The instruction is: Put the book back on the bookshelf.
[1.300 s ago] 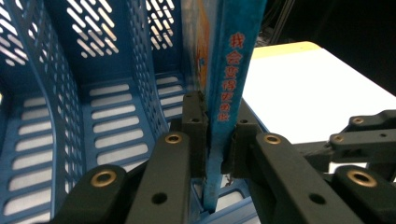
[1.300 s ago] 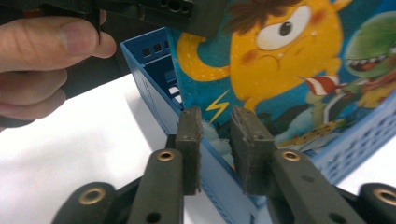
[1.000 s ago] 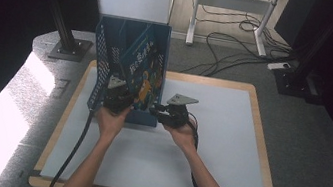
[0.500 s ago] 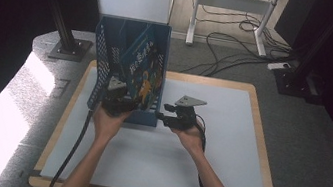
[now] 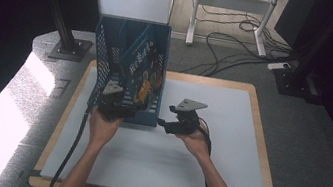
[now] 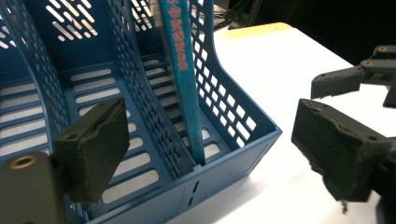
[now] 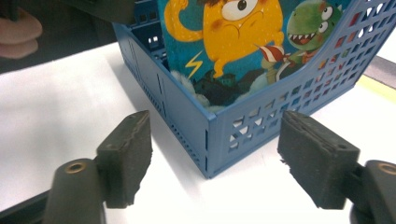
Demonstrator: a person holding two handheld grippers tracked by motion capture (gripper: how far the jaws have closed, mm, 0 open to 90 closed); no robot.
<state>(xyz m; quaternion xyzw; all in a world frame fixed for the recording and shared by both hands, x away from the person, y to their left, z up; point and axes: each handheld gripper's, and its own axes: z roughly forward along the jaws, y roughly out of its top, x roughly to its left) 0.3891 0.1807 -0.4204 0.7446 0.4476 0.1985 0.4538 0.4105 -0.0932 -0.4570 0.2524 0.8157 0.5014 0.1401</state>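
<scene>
On the white table [image 5: 203, 170] a blue file rack [image 5: 155, 59] is seen holding a picture book [image 5: 144, 69], flanked by the left gripper [image 5: 116, 108] and right gripper [image 5: 170, 123], both spread and empty.

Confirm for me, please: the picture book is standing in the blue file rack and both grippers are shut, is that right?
Not quite. The picture book does stand in the blue file rack, but both grippers are open. The left gripper view and the right gripper view each show the two jaws set wide apart, holding nothing.
</scene>
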